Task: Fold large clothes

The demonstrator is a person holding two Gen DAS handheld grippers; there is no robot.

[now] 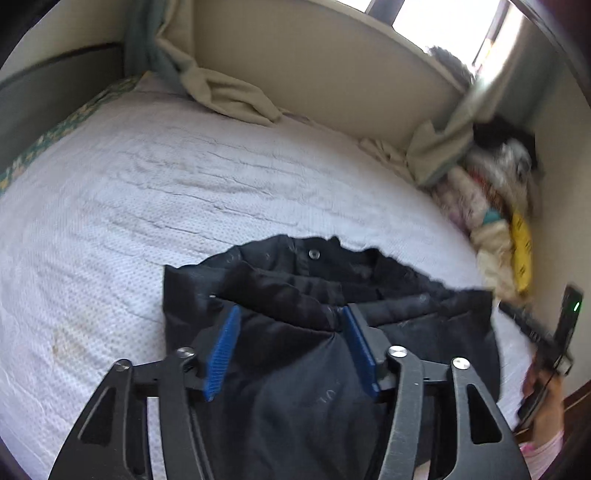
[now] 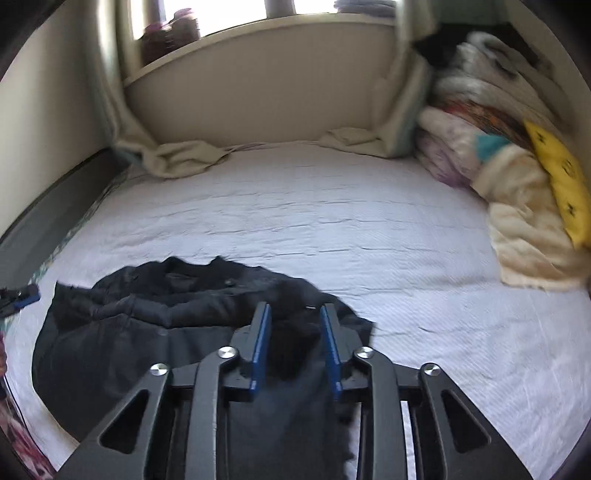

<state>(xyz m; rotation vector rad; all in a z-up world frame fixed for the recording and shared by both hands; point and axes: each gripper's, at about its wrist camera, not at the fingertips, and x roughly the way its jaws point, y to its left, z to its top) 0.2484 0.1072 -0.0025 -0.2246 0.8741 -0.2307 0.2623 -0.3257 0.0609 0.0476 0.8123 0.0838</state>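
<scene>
Your black padded jacket point(image 1: 325, 295) lies bunched on the near part of the white textured bedspread point(image 1: 184, 177), collar and a dark button toward the far side, its lower half trailing toward you.

Your left gripper point(image 1: 291, 325) hangs over the jacket with its blue-padded jaws parted and released; the fabric shows between them but the pads do not press on it.

Your right gripper point(image 2: 295, 325) sits at the jacket's right edge, jaws drawn narrow with a fold of black cloth rising between the blue pads; whether they pinch it you cannot tell.

At the far right, a pile of cream and patterned blankets point(image 2: 517, 206) with a yellow cushion point(image 2: 557, 184) leans on the wall. Beige curtains point(image 2: 184, 158) pool at the far edge beneath the window sill point(image 2: 258, 33).
</scene>
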